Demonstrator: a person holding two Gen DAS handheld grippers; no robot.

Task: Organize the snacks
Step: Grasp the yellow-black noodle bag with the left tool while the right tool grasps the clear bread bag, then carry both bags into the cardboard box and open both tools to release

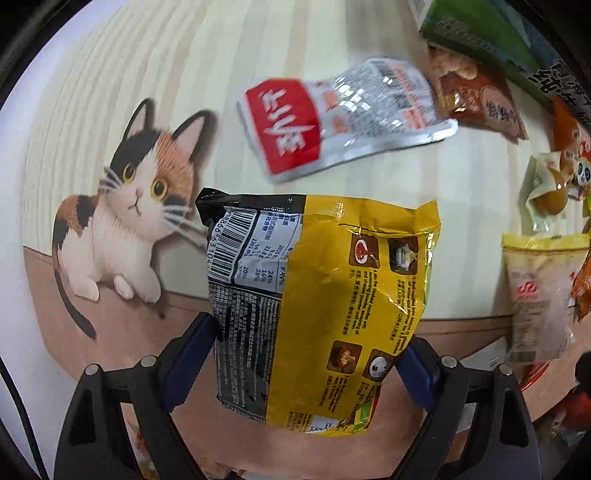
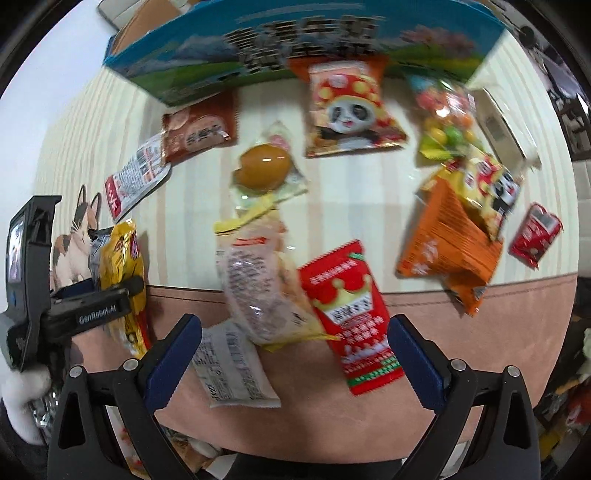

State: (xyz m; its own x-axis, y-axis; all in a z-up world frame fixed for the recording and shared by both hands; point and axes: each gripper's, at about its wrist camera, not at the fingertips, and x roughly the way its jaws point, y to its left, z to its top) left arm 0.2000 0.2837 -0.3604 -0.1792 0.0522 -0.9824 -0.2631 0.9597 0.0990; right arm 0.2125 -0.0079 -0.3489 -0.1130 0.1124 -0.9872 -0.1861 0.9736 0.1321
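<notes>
Lying on a cream-striped mat (image 1: 332,33) printed with a calico cat (image 1: 125,206): loose snack packets, spread left to right.

- Yellow noodle packet (image 1: 343,280): sitting at the left near end of the mat, beside the cat print, pinched across its width between the blue pads of the left gripper (image 1: 306,354); both pads pressing on its sides. Showing also in the right wrist view, with the left gripper's black body clamped on it.
- Red-and-silver pouch (image 1: 343,118): lying farther off, apart from the noodle packet.
- Brown packet (image 2: 201,127): lying just right of the pouch, touching the box's near edge.
- Blue-and-green printed carton (image 2: 303,40): standing along the far side; contents not showing, open or closed not telling.
- Vacuum-packed braised egg (image 2: 264,166): lying mid-mat.
- Panda packet (image 2: 351,110): lying near the carton, right of the egg.
- Clear bag of coloured sweets (image 2: 447,122): lying farther right.
- Orange packet (image 2: 450,243), with a yellow panda packet (image 2: 487,188) overlapping its far corner.
- Small red packet (image 2: 535,236): lying far right.
- Pale bun packet (image 2: 258,280), red crown packet (image 2: 354,317) and white packet (image 2: 232,365): lying overlapped near the mat's brown near band, directly under the right gripper (image 2: 295,354).

Right gripper: hanging above these three with fingers spread wide, gripping nothing.
</notes>
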